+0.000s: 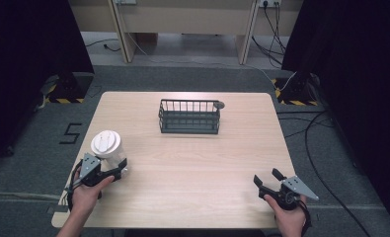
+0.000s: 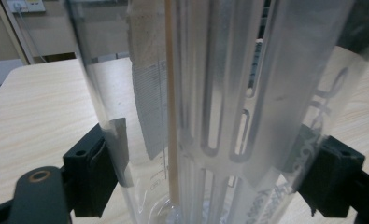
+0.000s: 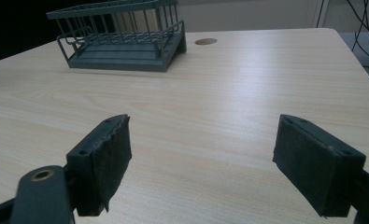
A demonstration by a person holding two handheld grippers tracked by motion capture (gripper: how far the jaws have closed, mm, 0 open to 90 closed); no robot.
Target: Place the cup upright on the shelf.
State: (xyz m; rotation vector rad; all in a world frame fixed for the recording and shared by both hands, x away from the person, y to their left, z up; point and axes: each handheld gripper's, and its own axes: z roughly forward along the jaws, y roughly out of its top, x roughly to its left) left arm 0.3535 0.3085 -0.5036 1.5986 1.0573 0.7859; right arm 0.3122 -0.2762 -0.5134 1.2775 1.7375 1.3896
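Note:
A clear plastic jar (image 1: 108, 150) with a white lid stands upright at the table's front left. My left gripper (image 1: 114, 169) is shut on the jar's lower body. In the left gripper view the jar (image 2: 219, 93) stands between both black pads (image 2: 95, 175), pressed against each side. My right gripper (image 1: 267, 179) sits at the table's front right, open, with nothing between its pads (image 3: 102, 161). A dark green wire basket (image 1: 189, 116) stands at the middle back of the table; the same basket (image 3: 121, 39) appears far ahead in the right gripper view.
The light wood table (image 1: 192, 163) has a round cable hole (image 1: 220, 104) beside the basket's right end. Dark curtains flank both sides. Cables (image 1: 311, 133) run on the carpet to the right of the table.

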